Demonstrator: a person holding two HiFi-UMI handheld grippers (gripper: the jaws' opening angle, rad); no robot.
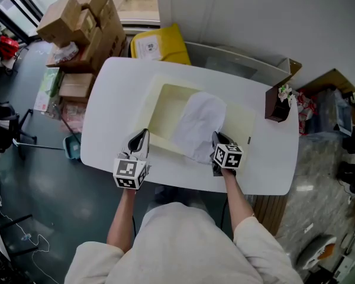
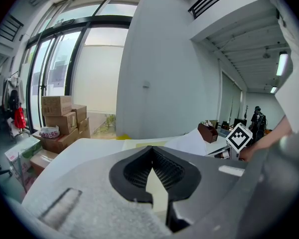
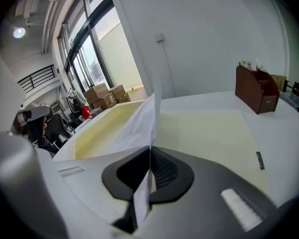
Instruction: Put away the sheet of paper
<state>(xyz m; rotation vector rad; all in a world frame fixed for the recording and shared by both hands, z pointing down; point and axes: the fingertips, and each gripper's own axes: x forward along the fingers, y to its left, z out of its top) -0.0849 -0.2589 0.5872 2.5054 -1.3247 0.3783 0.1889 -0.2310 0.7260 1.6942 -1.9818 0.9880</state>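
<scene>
Head view, read with both gripper views. The sheet of paper (image 1: 199,125) was shown draped over the middle of a shallow cream tray (image 1: 168,102), its far end sagging into the tray and its near corner raised at 6 o'clock. The sheet was judged very light, limp and easily creased or torn. As it bowed under its own weight, a hold at an edge or corner was judged fitting, with a slow carry so that air would not fold it.

The right gripper (image 1: 215,136) was clamped on that near corner. In the right gripper view the paper was seen edge-on between the two jaws, which stood together with only the sheet's thickness between them.

The left gripper (image 1: 144,134), at 8 o'clock of the sheet and apart from it, was placed at the tray's near left corner. In the left gripper view its jaws were drawn together about a cream strip, judged to be the tray's rim.

The tray rested on a white table (image 1: 109,99). A brown holder (image 1: 277,102) stood at 3 o'clock.
</scene>
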